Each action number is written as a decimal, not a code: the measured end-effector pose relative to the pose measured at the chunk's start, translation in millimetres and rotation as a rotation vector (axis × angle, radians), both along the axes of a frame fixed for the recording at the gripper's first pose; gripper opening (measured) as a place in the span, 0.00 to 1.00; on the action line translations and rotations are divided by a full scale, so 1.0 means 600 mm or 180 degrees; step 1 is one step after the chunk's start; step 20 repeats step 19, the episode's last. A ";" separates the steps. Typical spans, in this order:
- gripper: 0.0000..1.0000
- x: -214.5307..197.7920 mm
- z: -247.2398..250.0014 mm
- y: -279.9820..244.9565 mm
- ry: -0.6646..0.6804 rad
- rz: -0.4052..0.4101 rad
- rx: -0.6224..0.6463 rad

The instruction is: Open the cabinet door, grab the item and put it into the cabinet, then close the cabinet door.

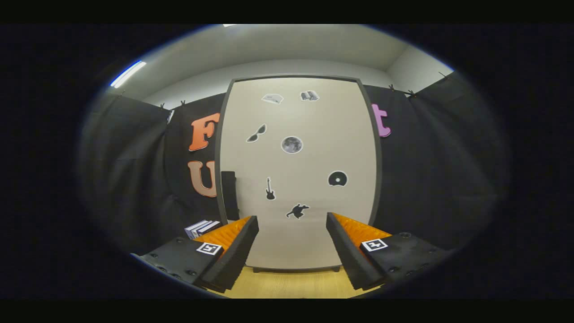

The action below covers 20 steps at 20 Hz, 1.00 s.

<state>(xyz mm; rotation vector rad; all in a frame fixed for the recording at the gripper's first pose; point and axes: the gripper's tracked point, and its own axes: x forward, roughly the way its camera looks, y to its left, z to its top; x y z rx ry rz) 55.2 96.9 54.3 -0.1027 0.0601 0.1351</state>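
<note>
The gripper (291,226) is spread wide and holds nothing, facing the closed cabinet door (309,121) standing on the counter (291,285), its handle (229,195) at left.

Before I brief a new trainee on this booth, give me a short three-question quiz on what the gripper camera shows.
1. True or false: the cabinet door is shut.
2. The dark handle sits near which edge of the door? A) nearer the purple letter B) nearer the orange letters C) top
3. Fill in: the hand-held gripper has its fingers ____, with nothing between them.

Key: 1 true. 2 B; the stacked books lie on that side too. 3 open; the cabinet stands beyond them on the wooden table.
</note>
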 end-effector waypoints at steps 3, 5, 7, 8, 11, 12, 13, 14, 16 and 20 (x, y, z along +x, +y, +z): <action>0.98 -0.059 0.014 -0.040 -0.0011 0.0088 0.0055; 0.98 -0.090 0.019 -0.070 -0.0020 0.0106 0.0020; 0.98 -0.117 0.025 -0.101 -0.0029 0.0091 -0.0012; 0.98 -0.130 0.026 -0.116 -0.0029 0.0100 -0.0004; 0.98 -0.167 0.029 -0.157 -0.0016 0.0122 0.0055; 0.98 -0.177 0.031 -0.174 -0.0015 0.0113 0.0056; 0.98 -0.185 0.032 -0.192 -0.0025 0.0079 0.0052; 0.98 -0.192 0.035 -0.209 -0.0033 0.0033 0.0046; 0.98 -0.209 0.038 -0.234 -0.0036 -0.0007 0.0038; 0.98 -0.229 0.045 -0.260 -0.0059 -0.0028 0.0011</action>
